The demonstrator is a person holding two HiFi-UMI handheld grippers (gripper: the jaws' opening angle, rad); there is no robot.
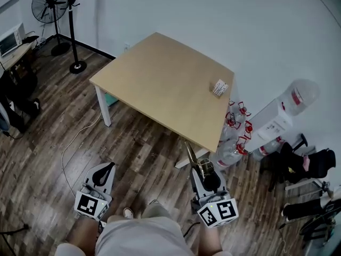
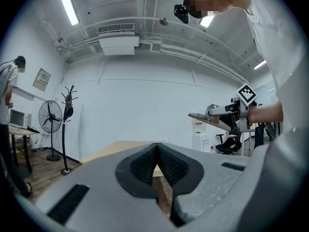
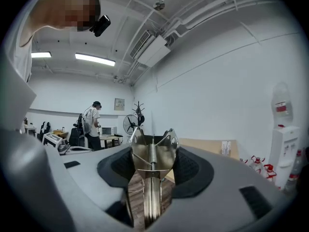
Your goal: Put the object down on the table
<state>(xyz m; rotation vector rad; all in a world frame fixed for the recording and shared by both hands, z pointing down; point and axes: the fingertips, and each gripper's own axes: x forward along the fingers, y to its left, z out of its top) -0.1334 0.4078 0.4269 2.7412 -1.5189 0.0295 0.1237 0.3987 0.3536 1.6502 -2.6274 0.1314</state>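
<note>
The right gripper [image 1: 204, 174] was clamped on a metal spring tool [image 1: 189, 152], held level over the floor just short of the tabletop's [image 1: 160, 84] near corner. The tool's long axis pointed straight ahead at the tabletop. The left gripper [image 1: 104, 173], farther from the tabletop, stood closed and empty.

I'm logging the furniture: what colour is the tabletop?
Light tan wood tabletop; it shows best in the head view.
</note>
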